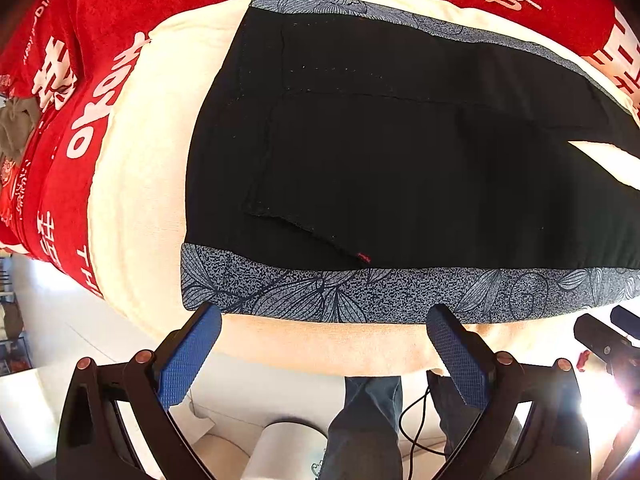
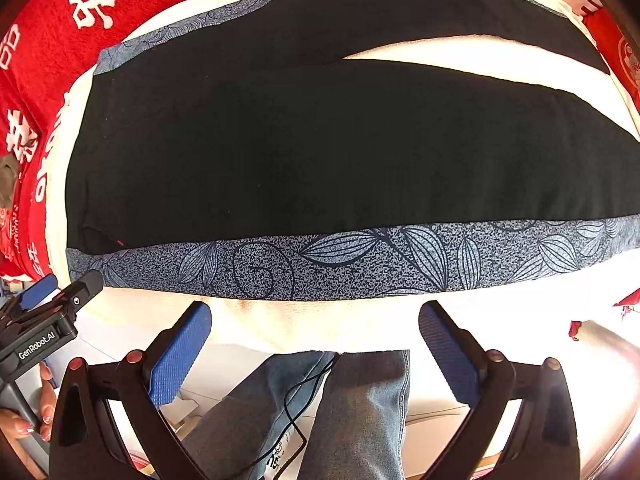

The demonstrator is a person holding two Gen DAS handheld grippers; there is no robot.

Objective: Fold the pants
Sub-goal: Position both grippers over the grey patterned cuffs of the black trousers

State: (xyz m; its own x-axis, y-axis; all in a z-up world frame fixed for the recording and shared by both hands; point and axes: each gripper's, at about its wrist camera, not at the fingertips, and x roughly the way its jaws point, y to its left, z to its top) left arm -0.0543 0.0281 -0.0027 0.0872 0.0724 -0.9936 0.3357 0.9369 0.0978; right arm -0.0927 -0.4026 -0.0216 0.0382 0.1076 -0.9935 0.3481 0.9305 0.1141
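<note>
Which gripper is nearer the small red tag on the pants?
Left. The left gripper hovers off the patterned side band just below the red tag; the right gripper sits farther along that band, the tag far to its left.

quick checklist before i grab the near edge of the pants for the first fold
1. Left tool open, nothing between its fingers: ok.
2. Right tool open, nothing between its fingers: ok.
3. Pants spread flat on the cream towel, legs slightly apart: ok.
4. Near patterned side strip free of clutter, just ahead of both tools: ok.
5. Far leg lying smooth along its whole length: cannot tell, its ends run out of view.
6. Black cable hangs below the table edge, away from the cloth: ok.
</note>
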